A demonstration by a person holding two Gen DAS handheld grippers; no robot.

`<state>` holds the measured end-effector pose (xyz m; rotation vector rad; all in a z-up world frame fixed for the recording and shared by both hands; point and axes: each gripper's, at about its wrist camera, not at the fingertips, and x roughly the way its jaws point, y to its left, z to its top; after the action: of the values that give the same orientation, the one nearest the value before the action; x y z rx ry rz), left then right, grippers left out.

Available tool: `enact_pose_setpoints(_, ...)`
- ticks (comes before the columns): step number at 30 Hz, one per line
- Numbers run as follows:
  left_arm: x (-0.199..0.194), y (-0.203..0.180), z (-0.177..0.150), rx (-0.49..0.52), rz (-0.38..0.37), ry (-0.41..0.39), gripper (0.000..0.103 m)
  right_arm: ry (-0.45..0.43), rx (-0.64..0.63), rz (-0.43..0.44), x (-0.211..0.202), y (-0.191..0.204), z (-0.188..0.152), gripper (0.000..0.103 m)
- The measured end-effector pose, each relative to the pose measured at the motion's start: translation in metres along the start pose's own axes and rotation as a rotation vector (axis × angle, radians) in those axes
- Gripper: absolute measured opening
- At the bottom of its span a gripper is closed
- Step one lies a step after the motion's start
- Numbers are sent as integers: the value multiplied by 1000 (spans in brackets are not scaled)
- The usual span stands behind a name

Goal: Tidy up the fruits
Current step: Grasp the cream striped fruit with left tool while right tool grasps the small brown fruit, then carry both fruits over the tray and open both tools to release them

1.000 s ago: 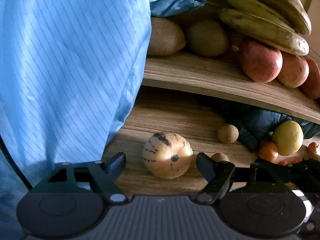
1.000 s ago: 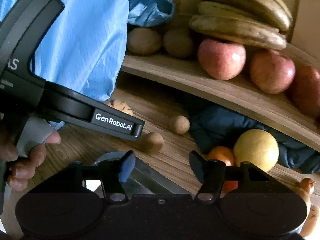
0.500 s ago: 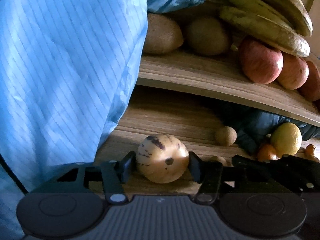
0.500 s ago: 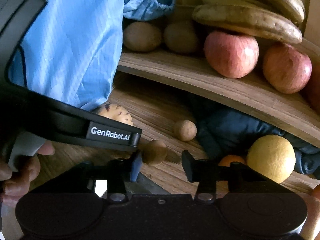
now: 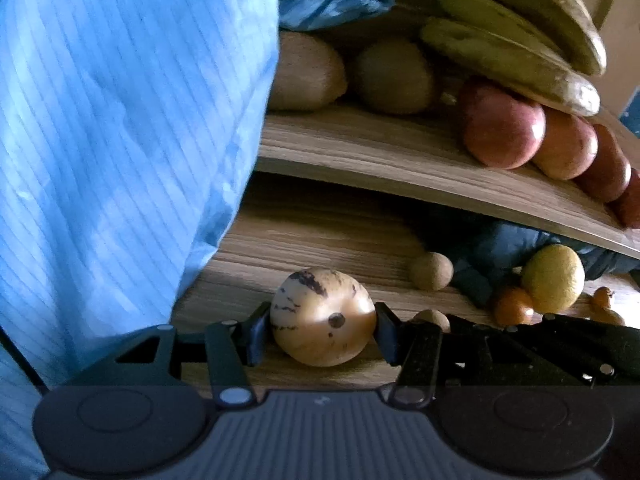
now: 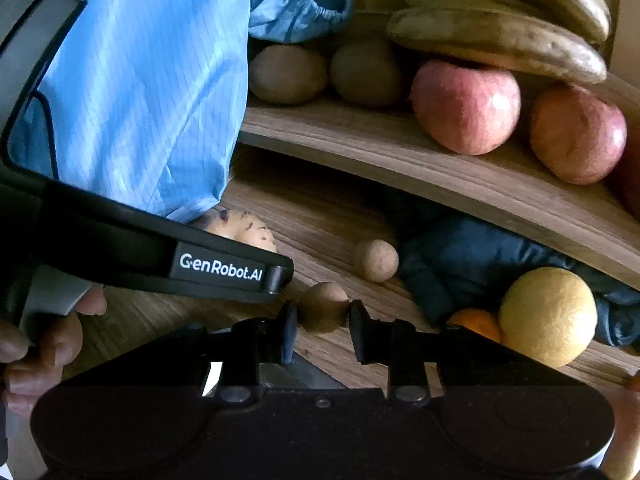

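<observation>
A pale yellow melon-like fruit with dark speckles (image 5: 320, 312) rests on the lower wooden shelf (image 5: 304, 240). My left gripper (image 5: 322, 336) is shut on it, one pad pressed on each side. In the right wrist view that same fruit (image 6: 244, 228) peeks out behind the left gripper's black body (image 6: 220, 268), held by a hand (image 6: 36, 344). Just to its right lies a small round brown fruit (image 6: 323, 306). My right gripper (image 6: 323, 320) is closing on it, and both pads touch its sides.
The upper shelf (image 6: 400, 148) carries bananas (image 6: 500, 36), red apples (image 6: 466, 106) and brown kiwis (image 6: 288, 74). A second small brown fruit (image 6: 376, 260), a dark blue cloth (image 6: 460, 264), a yellow citrus (image 6: 548, 316) and an orange (image 6: 476, 322) lie lower right. A blue sleeve (image 5: 120, 140) fills the left.
Both grippers went from open to closed. The left came forward and clamped the speckled fruit. The right slid onto the small brown fruit and closed on it.
</observation>
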<state>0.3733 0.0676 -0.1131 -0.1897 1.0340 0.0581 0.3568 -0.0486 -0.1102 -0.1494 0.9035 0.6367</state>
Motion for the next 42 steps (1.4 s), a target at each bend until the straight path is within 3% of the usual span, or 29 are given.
enact_pose_setpoints(17,-41,-38,-25,143,-142,-46,57,-72,116,-131,-77,-31,-42,29)
enact_pose_setpoints(26,-64,-55,-48,277,-206,-65,57,-96,193,-182,-111,-22,-74,29)
enact_pose_setpoints(36,-86,-59,-83,373,-331,-48,58,-81,158,-140,-136,-4,-106,29)
enact_pose_setpoints(42,-97,-53,-103,404,-325,-31,58,-54,114,-101,-145,6,-123,29)
